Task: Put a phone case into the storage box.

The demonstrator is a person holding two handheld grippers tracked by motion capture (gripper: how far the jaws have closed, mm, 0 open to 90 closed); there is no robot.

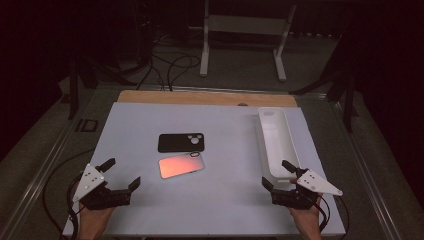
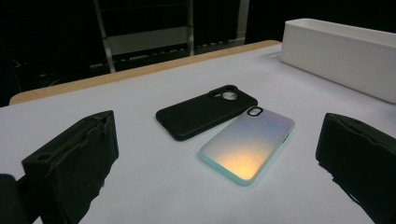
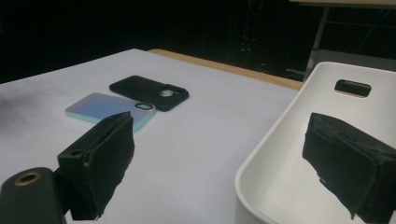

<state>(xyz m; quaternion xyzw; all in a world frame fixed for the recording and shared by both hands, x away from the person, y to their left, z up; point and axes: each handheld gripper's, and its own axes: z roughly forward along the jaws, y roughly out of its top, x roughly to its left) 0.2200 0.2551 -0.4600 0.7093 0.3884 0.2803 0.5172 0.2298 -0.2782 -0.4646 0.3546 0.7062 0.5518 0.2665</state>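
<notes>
Two phone cases lie flat at the middle of the white table top (image 1: 150, 125). The black case (image 1: 181, 142) (image 2: 205, 111) (image 3: 149, 92) is farther from me. The iridescent case (image 1: 181, 165) (image 2: 247, 145) (image 3: 108, 108), glowing orange-pink, lies just in front of it, nearly touching. My left gripper (image 1: 121, 174) (image 2: 217, 163) rests open near the front left, jaws wide with nothing between them. My right gripper (image 1: 278, 173) (image 3: 219, 163) stands open at the front right, at the near end of a long white bin (image 1: 276, 140) (image 2: 341, 56) (image 3: 299, 154).
The white bin runs front to back along the table's right side and looks empty. A strip of wood (image 1: 205, 98) shows along the far edge. Beyond it stand a white metal frame (image 1: 245, 30) and loose cables (image 1: 170, 65) on the floor.
</notes>
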